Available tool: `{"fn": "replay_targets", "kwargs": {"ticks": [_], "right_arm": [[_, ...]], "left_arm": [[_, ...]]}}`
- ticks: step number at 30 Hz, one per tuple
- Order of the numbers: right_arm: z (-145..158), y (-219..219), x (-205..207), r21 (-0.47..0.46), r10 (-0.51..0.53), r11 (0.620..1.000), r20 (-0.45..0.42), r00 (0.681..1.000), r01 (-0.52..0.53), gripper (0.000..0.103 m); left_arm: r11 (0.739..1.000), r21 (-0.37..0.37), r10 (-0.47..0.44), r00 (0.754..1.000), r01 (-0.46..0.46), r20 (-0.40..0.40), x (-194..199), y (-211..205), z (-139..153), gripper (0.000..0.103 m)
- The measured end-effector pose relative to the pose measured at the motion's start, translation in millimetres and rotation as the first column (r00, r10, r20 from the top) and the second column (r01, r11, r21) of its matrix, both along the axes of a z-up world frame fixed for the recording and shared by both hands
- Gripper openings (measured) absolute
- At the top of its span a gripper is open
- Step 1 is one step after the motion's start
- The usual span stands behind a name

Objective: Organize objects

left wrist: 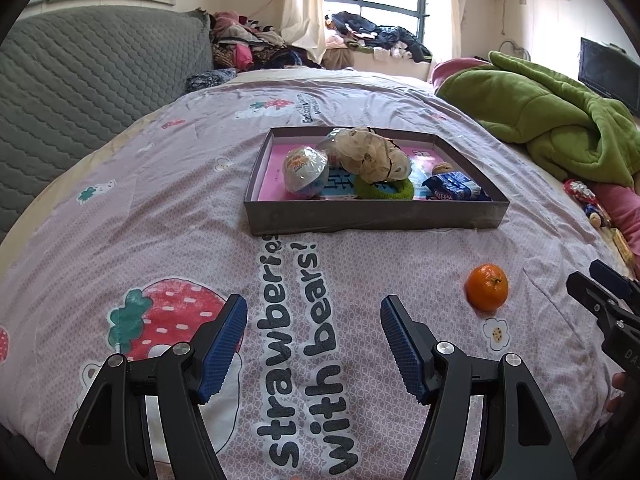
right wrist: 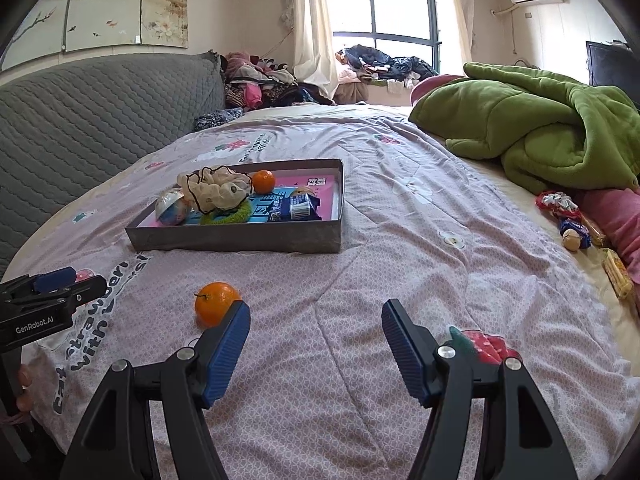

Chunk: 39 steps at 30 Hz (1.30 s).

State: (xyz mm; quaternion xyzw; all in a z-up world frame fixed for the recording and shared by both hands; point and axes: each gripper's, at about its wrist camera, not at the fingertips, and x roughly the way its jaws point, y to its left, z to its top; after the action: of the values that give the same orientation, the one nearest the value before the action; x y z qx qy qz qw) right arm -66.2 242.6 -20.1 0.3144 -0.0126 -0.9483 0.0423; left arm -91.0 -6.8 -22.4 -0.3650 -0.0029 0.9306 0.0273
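Left gripper: the black two-finger left gripper (left wrist: pixel 313 344) with blue ribbed pads hangs over the bed, fingers spread wide, nothing between them; under it runs the print "strawberries with bears!".
Right gripper: the black right gripper (right wrist: pixel 316 350) with the same blue pads, fingers also wide apart and empty; it shows at the right edge of the left wrist view (left wrist: pixel 608 300).
Bed: a pale lilac quilted bedspread (left wrist: pixel 120 220) printed with strawberries and bears.
Loose fruit: a small round orange mandarin (right wrist: pixel 216 304) lies on the bedspread in front of the box, just beside the tip of the right gripper's left finger; whether it touches the pad I cannot tell.
Box: a shallow grey cardboard box with a pink printed floor (left wrist: pixel 372 214) sits flat mid-bed, beyond both grippers.
Box contents: a foil-wrapped egg-shaped toy (left wrist: pixel 306 174) at left, a crumpled cream cloth with dark trim (left wrist: pixel 370 154) resting over a green fuzzy hair ring (left wrist: pixel 386 190), a blue snack packet (left wrist: pixel 456 188) at right, and a second mandarin (right wrist: pixel 263 181) toward the far wall.
Right side: a rumpled green fleece blanket (right wrist: pixel 540 120), with small wrapped snacks (right wrist: pixel 576 228) lying near it by the bed's edge.
Back: a grey quilted headboard (right wrist: pixel 100 112) and a pile of clothes (right wrist: pixel 384 64) under the window.
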Motion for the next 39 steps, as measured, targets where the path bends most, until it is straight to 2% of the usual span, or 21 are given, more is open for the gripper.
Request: {"fn": "replay_targets", "kwargs": {"ticks": [14,39], "right_arm": [[-14.6,-5.4,-1.9,0.011,0.013,1.000,0.024,1.000,-0.013,0.068],[-17.0,-11.8,-2.2,0.021,0.029,0.999,0.026,0.999,-0.030,0.068]], "left_arm": [[1.000,-0.001,-0.003,1.000,0.003,0.001,1.2,-1.2,-5.3,0.071],[1.000,0.009,0.004,1.000,-0.004,-0.001,0.3,-3.6,-6.2,0.071]]}}
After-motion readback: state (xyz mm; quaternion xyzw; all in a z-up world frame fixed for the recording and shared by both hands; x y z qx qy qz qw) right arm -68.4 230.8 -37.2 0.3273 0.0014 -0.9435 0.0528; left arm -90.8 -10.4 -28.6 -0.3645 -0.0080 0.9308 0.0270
